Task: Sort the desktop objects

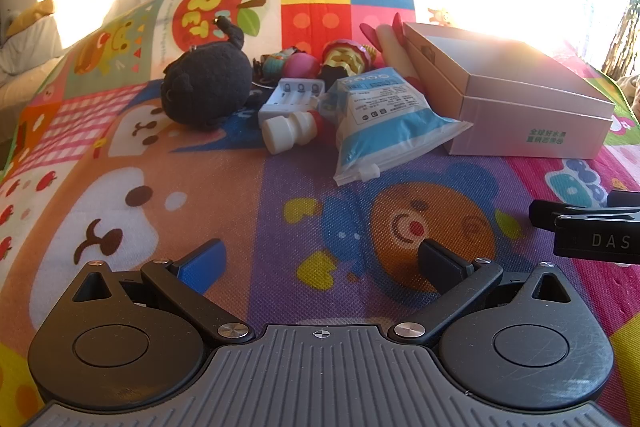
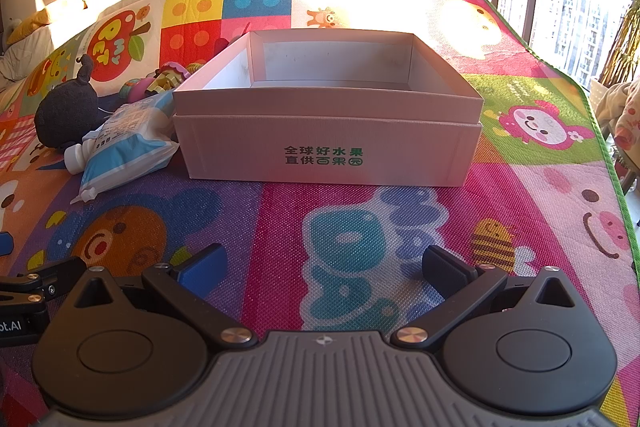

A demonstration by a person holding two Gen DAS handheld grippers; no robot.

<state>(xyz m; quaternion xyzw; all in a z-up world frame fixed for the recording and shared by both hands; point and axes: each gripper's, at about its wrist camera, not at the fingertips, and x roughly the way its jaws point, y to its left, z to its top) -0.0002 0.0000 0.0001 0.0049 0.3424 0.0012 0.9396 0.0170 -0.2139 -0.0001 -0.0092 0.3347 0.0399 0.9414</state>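
Two tongs hover low over a bright cartoon play mat [image 2: 360, 219]; the left tongs [image 1: 322, 265] and the right tongs [image 2: 324, 265] both gape wide with nothing between their pads. In the left wrist view, a heap sits at centre frame: a black plush toy [image 1: 208, 87], a white battery charger [image 1: 290, 97], a small white bottle [image 1: 286, 133] lying on its side, and a blue-and-white pouch [image 1: 380, 119] leaning against the pink box [image 1: 516, 107]. Small colourful toys [image 1: 320, 63] behind them overlap and are hard to tell apart. Glare whitens the upper right. In the right wrist view the pink box stands open and bare inside at centre, hiding most of the heap at left.
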